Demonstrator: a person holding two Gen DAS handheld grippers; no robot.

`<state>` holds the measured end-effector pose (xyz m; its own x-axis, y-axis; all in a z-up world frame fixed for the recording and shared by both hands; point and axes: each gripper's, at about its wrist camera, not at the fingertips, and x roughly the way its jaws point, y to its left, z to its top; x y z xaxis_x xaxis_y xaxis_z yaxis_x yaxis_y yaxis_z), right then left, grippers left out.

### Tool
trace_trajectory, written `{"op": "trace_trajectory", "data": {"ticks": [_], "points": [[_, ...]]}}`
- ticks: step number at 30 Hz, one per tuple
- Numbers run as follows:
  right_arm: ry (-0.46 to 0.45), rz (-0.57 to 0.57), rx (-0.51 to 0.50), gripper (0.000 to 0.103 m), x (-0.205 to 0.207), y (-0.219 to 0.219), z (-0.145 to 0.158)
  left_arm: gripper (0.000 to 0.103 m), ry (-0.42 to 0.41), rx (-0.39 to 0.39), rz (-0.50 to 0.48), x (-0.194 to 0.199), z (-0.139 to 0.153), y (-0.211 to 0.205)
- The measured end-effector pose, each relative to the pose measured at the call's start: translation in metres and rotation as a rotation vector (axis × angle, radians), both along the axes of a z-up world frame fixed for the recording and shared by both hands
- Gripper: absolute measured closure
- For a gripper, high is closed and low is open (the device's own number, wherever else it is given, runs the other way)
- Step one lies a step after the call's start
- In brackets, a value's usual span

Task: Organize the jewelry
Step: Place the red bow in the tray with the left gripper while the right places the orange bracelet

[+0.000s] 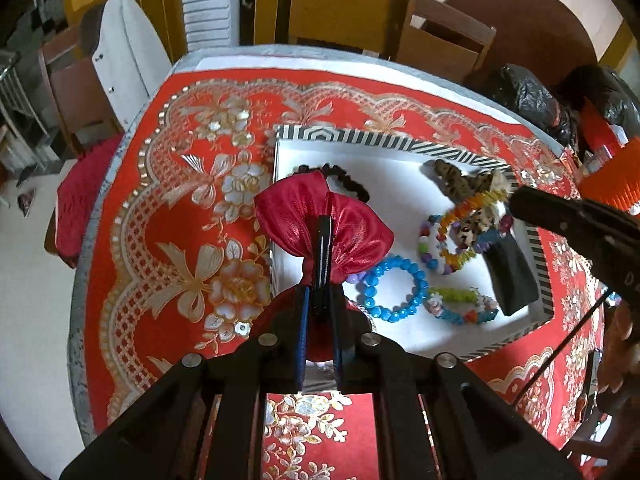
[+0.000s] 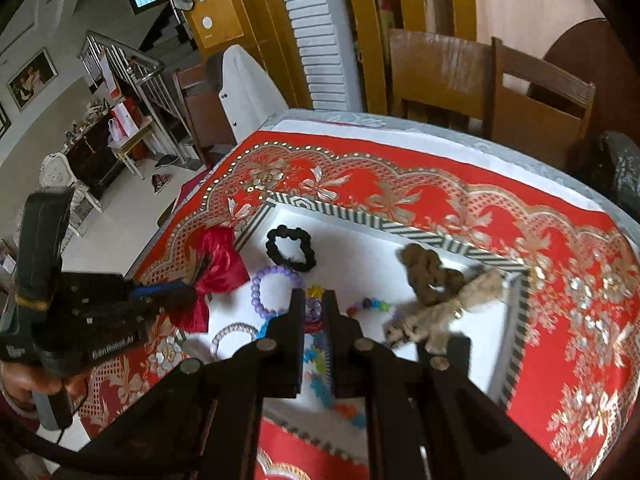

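Note:
My left gripper (image 1: 322,236) is shut on the neck of a red satin pouch (image 1: 348,232), held above the left edge of a white tray (image 1: 400,184); the pouch also shows in the right wrist view (image 2: 218,264). My right gripper (image 2: 314,300) is shut on a multicoloured bead bracelet (image 2: 314,308) and lifts it over the tray (image 2: 400,232). In the tray lie a blue bead bracelet (image 1: 394,292), a black bracelet (image 2: 290,248), a purple bracelet (image 2: 264,286), leopard-print scrunchies (image 2: 430,274) and a black pouch (image 1: 512,276).
The tray has a black-and-white striped rim and sits on a red floral tablecloth (image 1: 180,208). Wooden chairs (image 2: 440,80) stand behind the table. Black plastic bags (image 1: 528,96) lie at the far right corner.

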<state>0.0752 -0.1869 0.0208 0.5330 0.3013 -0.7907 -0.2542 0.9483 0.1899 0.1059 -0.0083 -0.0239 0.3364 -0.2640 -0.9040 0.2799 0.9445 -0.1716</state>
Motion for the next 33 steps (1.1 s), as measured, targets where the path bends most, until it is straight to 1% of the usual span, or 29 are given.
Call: {"op": "trace_trajectory", "data": {"ticks": [3, 6, 9, 12, 16, 20, 21, 22, 23, 24, 25, 26, 29, 31, 33], "points": [[0.013, 0.012, -0.007, 0.095, 0.017, 0.005, -0.008, 0.103, 0.010, 0.009, 0.011, 0.009, -0.007, -0.002], [0.033, 0.005, -0.021, 0.095, 0.043, 0.002, -0.021, 0.103, 0.025, 0.015, 0.021, 0.015, -0.013, -0.006], [0.044, -0.019, -0.039, 0.095, 0.064, -0.006, -0.034, 0.103, 0.028, 0.022, 0.016, 0.017, -0.017, -0.012], [0.060, -0.066, -0.061, 0.095, 0.086, -0.018, -0.050, 0.103, 0.029, 0.042, 0.028, 0.018, -0.021, -0.014], [0.079, -0.098, -0.051, 0.095, 0.102, -0.028, -0.067, 0.103, 0.025, 0.076, 0.037, 0.017, -0.027, -0.016], [0.099, -0.121, -0.057, 0.094, 0.102, -0.030, -0.081, 0.103, 0.004, 0.090, 0.042, 0.015, -0.030, -0.020], [0.104, -0.129, -0.050, 0.091, 0.100, -0.032, -0.082, 0.103, 0.001, 0.085, 0.047, 0.016, -0.030, -0.019], [0.107, -0.133, -0.040, 0.087, 0.099, -0.033, -0.082, 0.100, 0.003, 0.076, 0.053, 0.016, -0.031, -0.019], [0.106, -0.138, -0.028, 0.076, 0.095, -0.035, -0.081, 0.095, 0.008, 0.068, 0.063, 0.017, -0.031, -0.018], [0.095, -0.146, -0.018, 0.065, 0.089, -0.038, -0.078, 0.084, 0.012, 0.059, 0.072, 0.017, -0.031, -0.018], [0.087, -0.149, -0.014, 0.062, 0.084, -0.038, -0.075, 0.076, 0.017, 0.044, 0.079, 0.017, -0.031, -0.017], [0.076, -0.149, -0.006, 0.061, 0.076, -0.039, -0.070, 0.075, 0.018, 0.034, 0.083, 0.016, -0.030, -0.017], [0.045, -0.146, -0.002, 0.060, 0.054, -0.040, -0.057, 0.075, -0.001, 0.060, 0.085, 0.015, -0.026, -0.021], [0.026, -0.162, 0.005, 0.058, 0.038, -0.042, -0.049, 0.075, -0.018, 0.065, 0.084, 0.011, -0.021, -0.023], [0.007, -0.179, 0.006, 0.051, 0.021, -0.043, -0.039, 0.075, -0.032, 0.087, 0.079, 0.008, -0.017, -0.026]]}}
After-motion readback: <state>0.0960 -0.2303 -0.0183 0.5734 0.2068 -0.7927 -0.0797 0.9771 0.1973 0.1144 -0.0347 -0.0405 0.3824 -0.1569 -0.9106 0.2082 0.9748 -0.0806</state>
